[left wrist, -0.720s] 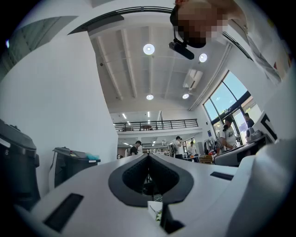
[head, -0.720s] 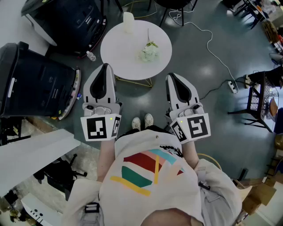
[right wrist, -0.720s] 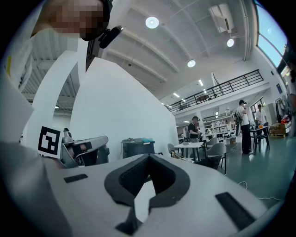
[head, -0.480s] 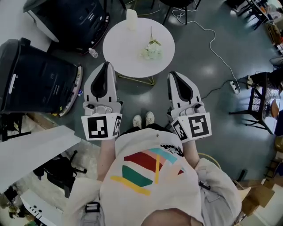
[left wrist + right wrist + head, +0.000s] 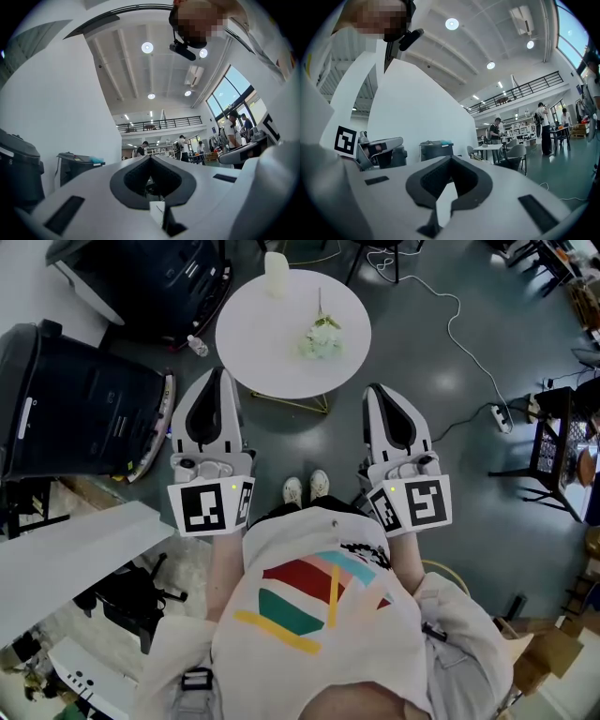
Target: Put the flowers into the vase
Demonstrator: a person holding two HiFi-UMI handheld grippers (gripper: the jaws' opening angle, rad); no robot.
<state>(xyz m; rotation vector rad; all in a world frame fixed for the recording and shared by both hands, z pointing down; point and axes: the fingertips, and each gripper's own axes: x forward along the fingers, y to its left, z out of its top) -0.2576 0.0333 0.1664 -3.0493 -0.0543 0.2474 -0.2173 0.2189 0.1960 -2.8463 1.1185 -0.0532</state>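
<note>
In the head view a small bunch of pale flowers [image 5: 319, 336] lies on a round white table [image 5: 272, 357]. A white vase [image 5: 276, 274] stands upright at the table's far edge. Both grippers hover side by side over the floor, short of the table and apart from the flowers. My left gripper [image 5: 217, 373] [image 5: 150, 157] has its jaws together with nothing between them. My right gripper [image 5: 376, 390] [image 5: 451, 158] is also shut and empty. The gripper views look out level across the hall and show neither the flowers nor the vase.
Two large black bins [image 5: 84, 418] [image 5: 141, 277] stand left of the table, with a small bottle [image 5: 197, 345] on the floor beside it. A white cable [image 5: 450, 324] runs to a power strip [image 5: 497, 416]. A black rack [image 5: 553, 446] stands at the right. People stand far across the hall.
The two grippers have drifted slightly apart, the right one a little to the right. The table and vase sit a bit higher in the head view. Both jaws stay shut.
</note>
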